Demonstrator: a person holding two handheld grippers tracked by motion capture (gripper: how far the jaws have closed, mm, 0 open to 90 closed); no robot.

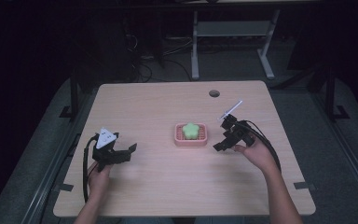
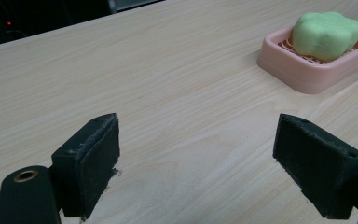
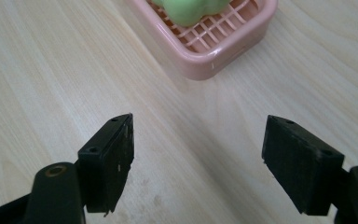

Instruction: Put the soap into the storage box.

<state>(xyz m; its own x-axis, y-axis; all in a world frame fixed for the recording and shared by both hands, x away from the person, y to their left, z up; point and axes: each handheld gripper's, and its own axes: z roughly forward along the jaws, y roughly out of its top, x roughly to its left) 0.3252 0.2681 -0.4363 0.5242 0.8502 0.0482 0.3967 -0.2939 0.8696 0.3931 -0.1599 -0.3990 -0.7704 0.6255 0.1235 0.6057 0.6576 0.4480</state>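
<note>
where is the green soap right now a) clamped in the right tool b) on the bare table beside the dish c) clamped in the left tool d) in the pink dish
d: the green soap sits on the slatted floor of the pink dish at the middle of the table, while the left tool and the right tool are both open with nothing between their jaws.
</note>
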